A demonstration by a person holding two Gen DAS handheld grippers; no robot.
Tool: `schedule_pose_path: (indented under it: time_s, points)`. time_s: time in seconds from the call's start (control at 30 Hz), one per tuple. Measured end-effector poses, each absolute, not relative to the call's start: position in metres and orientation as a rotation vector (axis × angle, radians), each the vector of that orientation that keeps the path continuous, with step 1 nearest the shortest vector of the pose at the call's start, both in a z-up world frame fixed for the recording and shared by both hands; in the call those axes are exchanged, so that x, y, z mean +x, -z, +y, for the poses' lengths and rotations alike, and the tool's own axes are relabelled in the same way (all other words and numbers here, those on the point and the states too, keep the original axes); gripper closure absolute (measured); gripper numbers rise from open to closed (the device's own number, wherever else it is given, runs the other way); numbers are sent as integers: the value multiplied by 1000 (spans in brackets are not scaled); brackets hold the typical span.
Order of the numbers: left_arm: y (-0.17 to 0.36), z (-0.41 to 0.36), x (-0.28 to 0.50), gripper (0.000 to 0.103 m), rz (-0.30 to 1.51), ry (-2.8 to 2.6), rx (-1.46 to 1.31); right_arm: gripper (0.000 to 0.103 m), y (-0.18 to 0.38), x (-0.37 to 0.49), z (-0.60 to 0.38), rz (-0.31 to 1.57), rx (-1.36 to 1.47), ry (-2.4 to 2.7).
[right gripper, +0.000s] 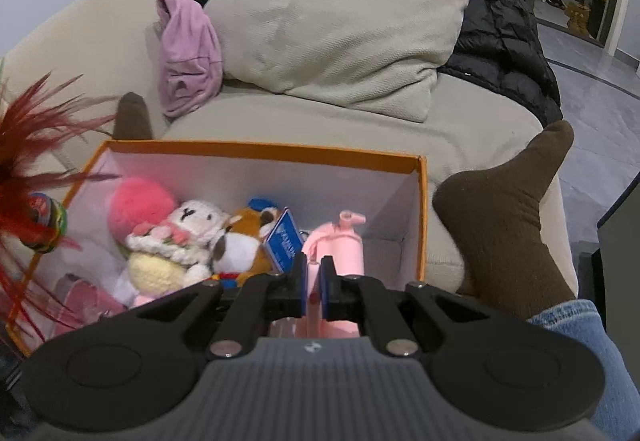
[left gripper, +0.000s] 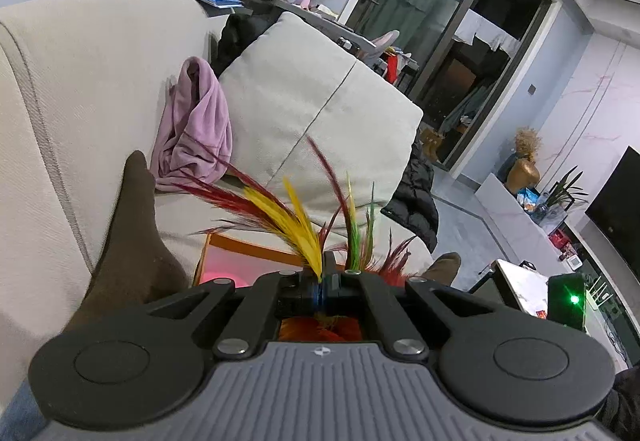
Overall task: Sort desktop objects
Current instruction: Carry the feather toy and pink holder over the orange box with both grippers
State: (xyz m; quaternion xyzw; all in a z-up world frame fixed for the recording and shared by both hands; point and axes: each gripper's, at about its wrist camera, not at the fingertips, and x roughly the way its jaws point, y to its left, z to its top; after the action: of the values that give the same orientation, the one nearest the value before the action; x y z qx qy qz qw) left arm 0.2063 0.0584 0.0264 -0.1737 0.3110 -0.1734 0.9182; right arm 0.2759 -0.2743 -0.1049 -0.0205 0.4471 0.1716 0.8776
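In the left wrist view my left gripper (left gripper: pixel 322 281) is shut on a feather toy (left gripper: pixel 296 217) with red, yellow and green plumes that fan upward past the fingertips. Below it shows a corner of the orange-rimmed box (left gripper: pixel 248 247). In the right wrist view my right gripper (right gripper: pixel 315 273) is shut on a pink bottle-shaped item (right gripper: pixel 344 245), held over the right part of the orange box (right gripper: pixel 280 151). Inside the box lie a pink pompom (right gripper: pixel 140 209), a white crochet doll (right gripper: pixel 188 233) and a brown-and-white plush (right gripper: pixel 244 237). The feather toy (right gripper: pixel 32 145) hangs at the box's left edge.
The box rests on a beige sofa (right gripper: pixel 360 129) with a large cushion (right gripper: pixel 340 13), a purple garment (right gripper: pixel 188 53) and a black jacket (right gripper: pixel 504 41). A person's feet in brown socks (right gripper: pixel 500 217) flank the box. A low table (left gripper: pixel 520 289) stands at the right.
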Motion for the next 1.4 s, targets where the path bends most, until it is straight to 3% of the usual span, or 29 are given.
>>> schedule_pose_path:
  time_s: [0.63, 0.8, 1.17, 1.4]
  points:
    - [11, 57, 230, 102, 757, 285, -323, 96, 126, 278, -255, 951, -170, -313]
    - [23, 60, 234, 102, 806, 252, -334, 75, 112, 263, -265, 826, -143, -338]
    - [37, 64, 237, 102, 881, 170, -322, 61, 103, 262, -279, 776, -64, -320]
    - [24, 66, 227, 101, 825, 141, -319, 60, 97, 257, -285, 799, -20, -322]
